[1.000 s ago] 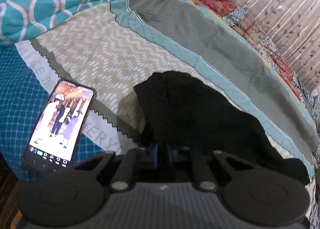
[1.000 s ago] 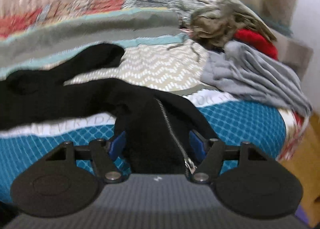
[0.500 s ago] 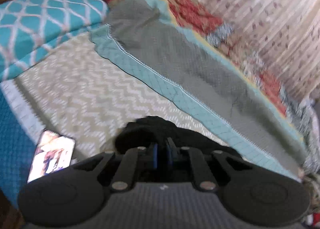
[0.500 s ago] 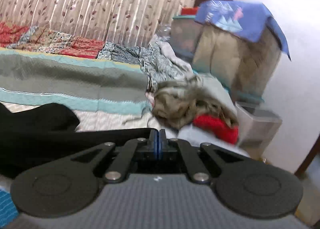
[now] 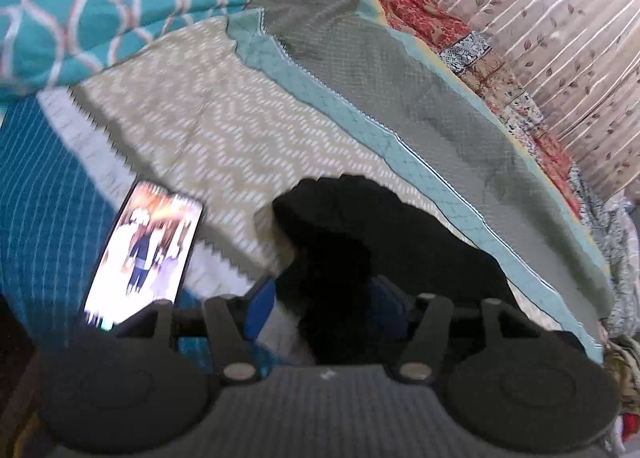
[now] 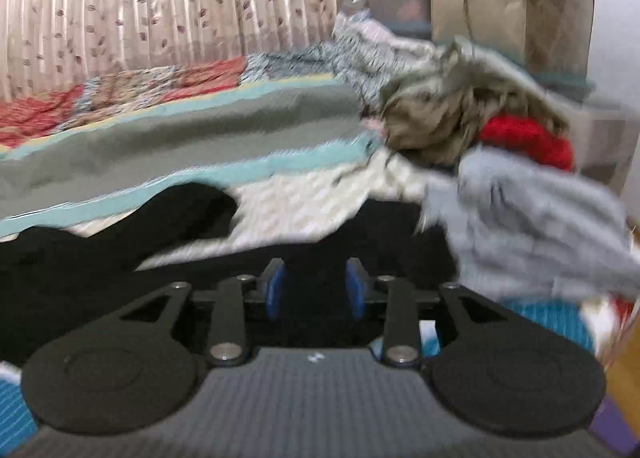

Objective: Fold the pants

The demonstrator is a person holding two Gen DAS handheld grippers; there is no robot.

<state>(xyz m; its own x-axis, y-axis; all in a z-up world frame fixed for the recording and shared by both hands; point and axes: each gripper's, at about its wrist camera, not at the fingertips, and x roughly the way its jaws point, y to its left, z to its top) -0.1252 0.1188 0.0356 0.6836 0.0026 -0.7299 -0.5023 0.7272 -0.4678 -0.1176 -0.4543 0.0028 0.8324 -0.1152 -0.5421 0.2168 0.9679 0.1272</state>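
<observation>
Bedspread (image 5: 208, 130) holds phone (image 5: 144, 250) beside black pants (image 5: 380, 242), laundry heap (image 6: 480, 130) nearby.

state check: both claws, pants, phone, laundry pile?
left claw: open, black fabric between its pads
right claw: open, over black fabric
pants: black, rumpled on the bed, not folded flat
phone: face up, screen lit
laundry pile: heaped, unfolded
</observation>
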